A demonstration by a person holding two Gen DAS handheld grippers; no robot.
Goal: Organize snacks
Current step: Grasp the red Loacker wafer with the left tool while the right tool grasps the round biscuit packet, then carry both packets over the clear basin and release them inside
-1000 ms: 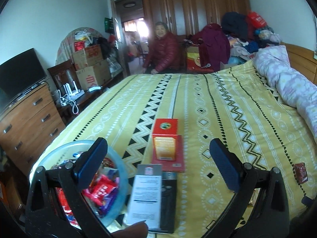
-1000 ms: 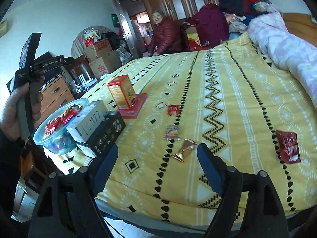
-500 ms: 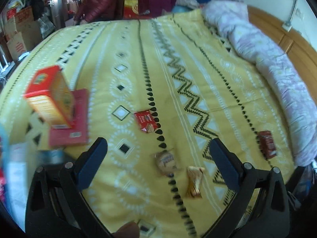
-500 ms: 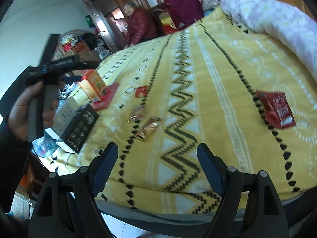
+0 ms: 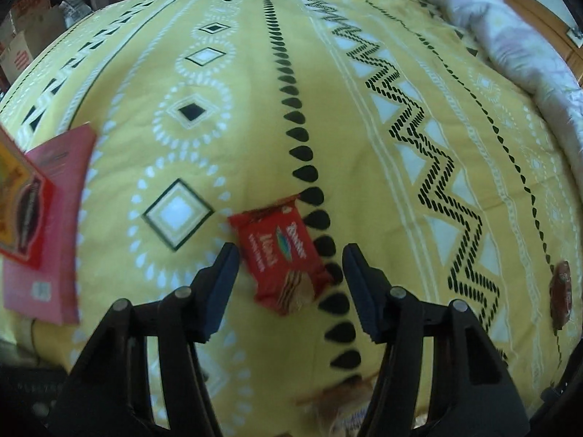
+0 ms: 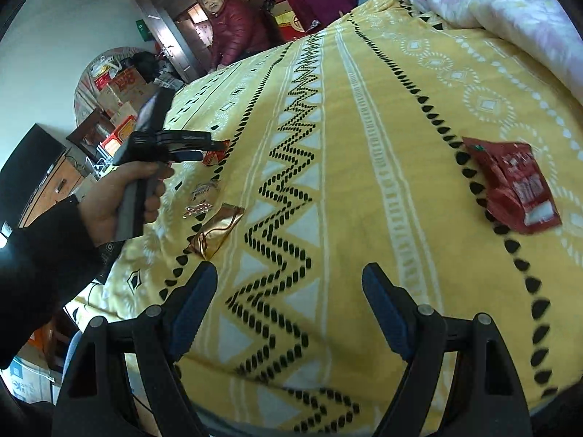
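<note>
A red wafer packet [image 5: 280, 255] lies on the yellow patterned bedspread [image 5: 364, 145]. My left gripper [image 5: 290, 257] has come down over it, one finger on each side, and its jaws are closing; the pads stand just off the wrapper. The right wrist view shows a hand [image 6: 124, 196] holding that gripper low over the same packet [image 6: 215, 156]. Empty and open, my right gripper [image 6: 289, 284] hovers above the bed's near edge. Beyond it, a gold packet [image 6: 215, 233] and a clear-wrapped snack [image 6: 202, 193] lie to its left and a dark red packet [image 6: 513, 185] to its right.
A pink flat box [image 5: 51, 218] with an orange carton [image 5: 18, 196] on it lies at the left. A pale quilt [image 6: 492, 3] runs along the bed's far right. A person in a red jacket [image 6: 233, 25] sits past the bed. Dresser and cartons [image 6: 120, 87] stand left.
My left gripper swung right and down, away from the bowl and boxes onto the red wafer packet, and its jaws narrowed. My right gripper sank lower over the bed.
</note>
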